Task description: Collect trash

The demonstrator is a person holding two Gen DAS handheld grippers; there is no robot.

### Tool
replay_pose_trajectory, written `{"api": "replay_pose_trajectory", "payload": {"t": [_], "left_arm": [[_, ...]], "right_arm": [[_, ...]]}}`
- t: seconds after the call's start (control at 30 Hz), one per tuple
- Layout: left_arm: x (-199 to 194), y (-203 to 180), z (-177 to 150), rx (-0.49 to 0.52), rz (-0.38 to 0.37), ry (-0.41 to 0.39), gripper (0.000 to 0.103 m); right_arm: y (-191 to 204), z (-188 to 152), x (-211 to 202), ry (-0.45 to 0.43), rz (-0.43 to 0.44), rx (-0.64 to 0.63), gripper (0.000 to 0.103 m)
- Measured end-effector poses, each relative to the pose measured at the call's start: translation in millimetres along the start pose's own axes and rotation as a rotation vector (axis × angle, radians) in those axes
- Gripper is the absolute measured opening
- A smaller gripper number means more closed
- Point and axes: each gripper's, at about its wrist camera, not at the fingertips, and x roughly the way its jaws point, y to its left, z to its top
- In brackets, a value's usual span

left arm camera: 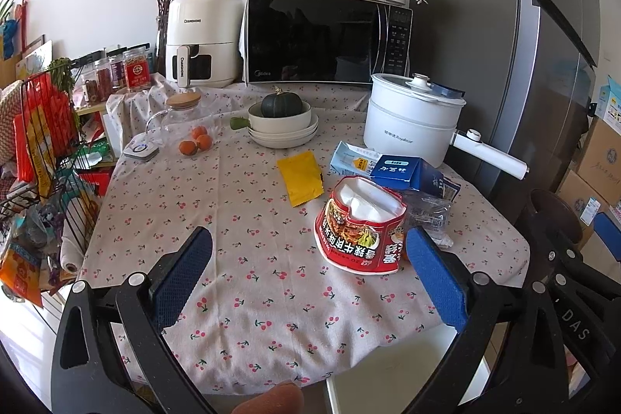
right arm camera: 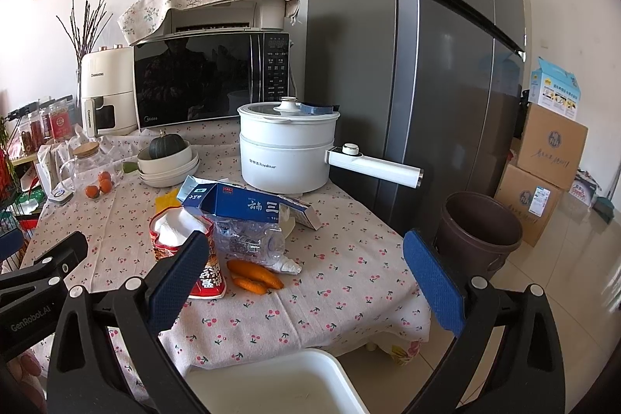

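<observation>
1. Nearest the cameras, left claw (left arm camera: 310, 270) and right claw (right arm camera: 306, 278) both hang with fingers spread, holding nothing.
2. Just ahead on the tabletop (left arm camera: 240, 282), the red cup (left arm camera: 359, 224) lies close to the left claw's right finger.
3. Beyond it: bottle (right arm camera: 248, 239), carton (right arm camera: 240, 206), yellow packet (left arm camera: 299, 177).
4. Rightward on the floor, bin (right arm camera: 481, 231).

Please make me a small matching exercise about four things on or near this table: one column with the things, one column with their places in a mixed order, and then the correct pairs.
Things
1. dark green squash
2. crushed plastic bottle
3. brown bin
4. yellow packet

Places
A. on the floor beside the fridge
B. flat on the tablecloth, in front of the stacked dishes
C. in the top bowl of the stacked dishes
D. lying between the blue carton and the carrots

Pairs: 1-C, 2-D, 3-A, 4-B
</observation>
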Motion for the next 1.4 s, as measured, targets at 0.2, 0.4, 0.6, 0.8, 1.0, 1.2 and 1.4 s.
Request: {"api": "replay_pose_trajectory", "payload": {"t": [0.2, 0.4, 0.6, 0.8, 1.0, 1.2, 1.4], "left_arm": [[-2, 1, -1, 0.002, -0.001, 0.000, 0.096], [-1, -1, 0, 0.002, 0.001, 0.001, 0.096], [1, -2, 2, 0.000, 0.000, 0.004, 0.096], [-1, 1, 0, 0.001, 0.002, 0.003, 0.096], [1, -2, 3, 0.001, 0.000, 0.006, 0.096], [1, -2, 3, 0.001, 0.002, 0.007, 0.096], [1, -2, 4, 0.002, 0.001, 0.009, 0.096]], "right_arm": [[-1, 1, 1, 0.003, 0.002, -0.001, 0.098], [1, -1, 1, 0.003, 0.001, -0.002, 0.098], [0, -1, 1, 0.004, 0.002, -0.002, 0.098], [1, -1, 0, 0.006, 0.003, -0.002, 0.098], [1, -5, 3, 0.008, 0.004, -0.003, 0.098], [2, -7, 3, 0.009, 0.005, -0.004, 0.098], [2, -9, 5, 0.022, 0.006, -0.005, 0.098]]}}
